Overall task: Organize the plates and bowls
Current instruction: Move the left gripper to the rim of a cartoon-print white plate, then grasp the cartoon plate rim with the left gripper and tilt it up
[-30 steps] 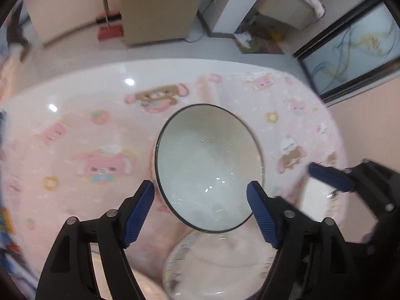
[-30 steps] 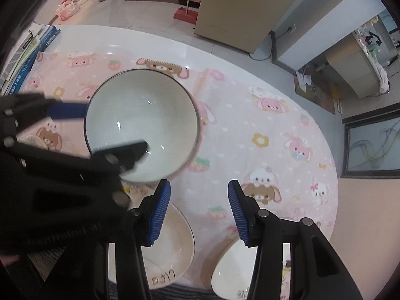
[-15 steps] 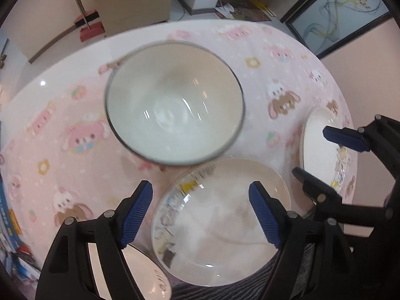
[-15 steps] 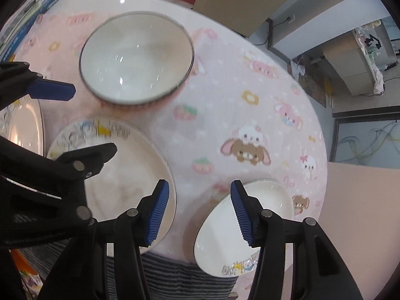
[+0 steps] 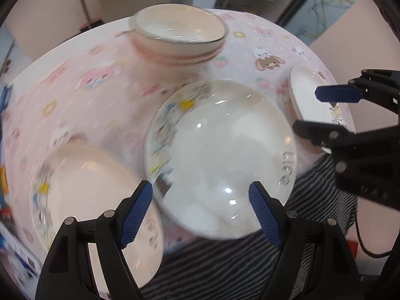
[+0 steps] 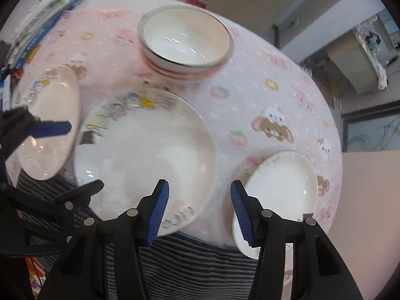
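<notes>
A white bowl with a dark rim (image 5: 178, 33) (image 6: 186, 41) sits nested on another bowl at the far side of the pink cartoon tablecloth. A large decorated plate (image 5: 220, 160) (image 6: 145, 155) lies at the near edge in the middle. A second plate (image 5: 95, 200) (image 6: 46, 122) lies to its left and a third (image 5: 315, 100) (image 6: 277, 195) to its right. My left gripper (image 5: 200, 210) is open and empty over the middle plate's near rim. My right gripper (image 6: 198, 210) is open and empty between the middle and right plates.
The round table (image 6: 287, 57) is covered by the pink cloth. Books and papers (image 6: 47, 17) lie at its far left. Striped fabric (image 6: 195, 265) shows below the table's near edge. Cabinets (image 6: 252, 2) stand beyond.
Both grippers have drawn back toward the near edge. The bowl that filled the left wrist view now sits far off on the stack, and the three plates have come into view.
</notes>
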Tool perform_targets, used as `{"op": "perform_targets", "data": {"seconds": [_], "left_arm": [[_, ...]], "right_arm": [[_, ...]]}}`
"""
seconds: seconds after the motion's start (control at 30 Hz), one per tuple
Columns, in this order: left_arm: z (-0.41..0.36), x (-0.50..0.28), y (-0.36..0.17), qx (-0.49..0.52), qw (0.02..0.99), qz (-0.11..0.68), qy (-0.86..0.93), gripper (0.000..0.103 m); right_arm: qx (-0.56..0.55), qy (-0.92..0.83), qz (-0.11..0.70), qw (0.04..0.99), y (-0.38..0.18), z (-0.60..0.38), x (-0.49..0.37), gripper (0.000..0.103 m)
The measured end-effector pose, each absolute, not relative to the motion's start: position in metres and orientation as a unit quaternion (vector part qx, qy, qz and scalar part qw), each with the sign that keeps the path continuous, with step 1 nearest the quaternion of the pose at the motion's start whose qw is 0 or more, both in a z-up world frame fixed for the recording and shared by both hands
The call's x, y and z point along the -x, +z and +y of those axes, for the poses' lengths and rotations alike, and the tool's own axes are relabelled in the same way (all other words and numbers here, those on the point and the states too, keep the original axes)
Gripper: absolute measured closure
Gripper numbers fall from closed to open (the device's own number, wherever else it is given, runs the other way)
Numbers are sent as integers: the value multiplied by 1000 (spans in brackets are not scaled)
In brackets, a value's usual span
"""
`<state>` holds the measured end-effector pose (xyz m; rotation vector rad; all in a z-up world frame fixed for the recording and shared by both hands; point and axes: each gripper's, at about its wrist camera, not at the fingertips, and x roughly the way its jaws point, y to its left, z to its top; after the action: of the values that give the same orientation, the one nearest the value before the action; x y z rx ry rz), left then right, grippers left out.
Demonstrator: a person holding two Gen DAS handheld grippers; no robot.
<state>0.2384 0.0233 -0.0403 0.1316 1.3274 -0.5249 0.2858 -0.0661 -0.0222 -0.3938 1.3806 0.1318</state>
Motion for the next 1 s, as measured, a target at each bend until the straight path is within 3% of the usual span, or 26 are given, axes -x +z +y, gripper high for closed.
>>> {"op": "perform_targets", "data": {"seconds": [0.17,0.57,0.63,1.0], "left_arm": [[75,-216,-48,-40,779,596,-193,25],[213,-187,-61,90,831,541,-93,26],[233,-184,-65,117,835,532,-83,26],[276,-187,-98,224,825,515,-65,55]], "right_arm": [[118,124,591,788,-23,-28,-281,49],[89,168,537,822,-42,55,-287,50],[64,165,536,826,-47,53,-291,59],[-5,185,556,810,-90,38,-309,79]]}}
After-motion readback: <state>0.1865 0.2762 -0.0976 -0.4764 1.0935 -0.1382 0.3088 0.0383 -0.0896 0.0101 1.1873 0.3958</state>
